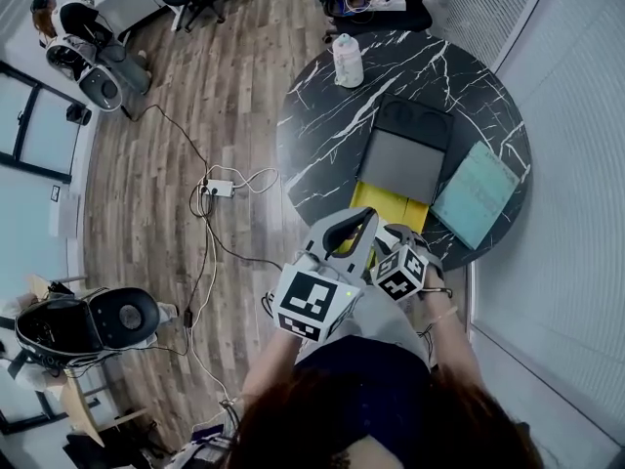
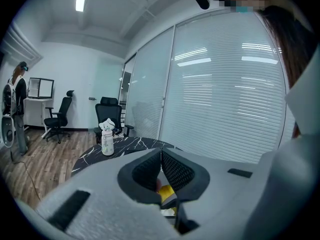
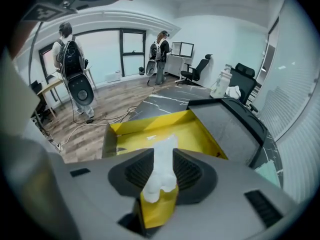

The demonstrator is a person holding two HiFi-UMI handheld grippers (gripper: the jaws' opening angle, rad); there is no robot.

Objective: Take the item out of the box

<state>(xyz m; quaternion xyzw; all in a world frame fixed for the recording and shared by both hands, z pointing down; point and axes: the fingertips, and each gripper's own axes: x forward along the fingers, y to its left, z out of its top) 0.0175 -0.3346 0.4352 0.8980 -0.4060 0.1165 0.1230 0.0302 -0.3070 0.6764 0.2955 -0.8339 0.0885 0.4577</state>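
An open yellow box (image 1: 391,203) lies at the near edge of the round black marble table (image 1: 322,135), its grey lid (image 1: 405,159) folded back beyond it. In the right gripper view the yellow box (image 3: 197,129) is just ahead of the jaws. My right gripper (image 3: 162,156) is shut on a white wrapped item with a yellow end (image 3: 161,176), held above the box's near side. In the head view the right gripper (image 1: 391,234) hangs over the box's near edge. My left gripper (image 1: 369,213) (image 2: 160,151) is beside it, jaws meeting at the tips, holding nothing that I can see.
A white bottle (image 1: 348,60) (image 2: 107,141) stands at the table's far left. A teal sheet (image 1: 477,193) lies right of the box. Cables and a power strip (image 1: 217,188) run over the wooden floor at left. Two people (image 3: 75,74) stand further off, with office chairs (image 2: 109,111) behind the table.
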